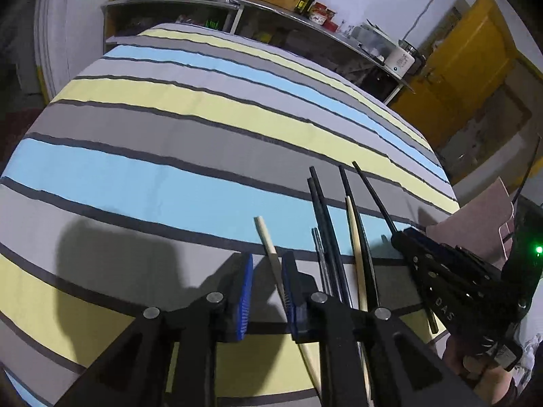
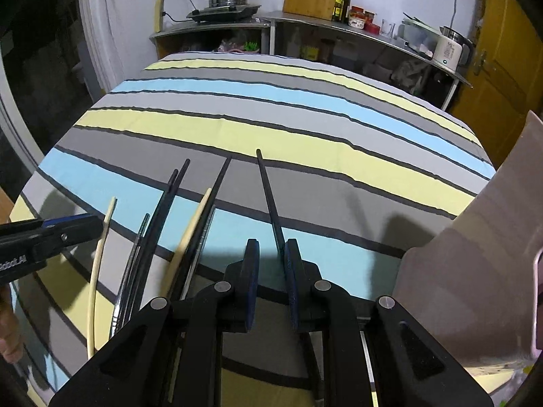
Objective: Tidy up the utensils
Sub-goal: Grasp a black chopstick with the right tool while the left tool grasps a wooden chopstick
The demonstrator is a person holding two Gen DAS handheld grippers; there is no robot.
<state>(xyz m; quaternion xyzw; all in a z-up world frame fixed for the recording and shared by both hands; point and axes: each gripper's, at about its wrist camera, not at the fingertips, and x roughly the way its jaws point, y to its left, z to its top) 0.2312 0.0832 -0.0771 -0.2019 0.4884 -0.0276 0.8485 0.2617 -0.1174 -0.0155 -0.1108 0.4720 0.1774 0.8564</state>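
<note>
Two grippers, one chopstick each — sorting over striped cloth [image 2: 305, 129]

Left gripper [image 1: 268, 285] narrowly parted around pale chopstick [image 1: 268, 242], only one pad touching; right gripper [image 2: 272, 271] likewise loose on black chopstick [image 2: 268, 190]. Remaining chopsticks [image 2: 159, 237] flat between them. Risk — slim sticks pivoting or slipping from one-sided contact, scattering the row

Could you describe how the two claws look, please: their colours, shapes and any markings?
Both are black plastic tools with round silver rivets at the joints. The left claw has flat fingers lined with ribbed bright blue pads. The right claw has rounded, darker blue pads. White letters are printed on the side of each body, too small to read fully. A green light glows beside the right one.
</note>
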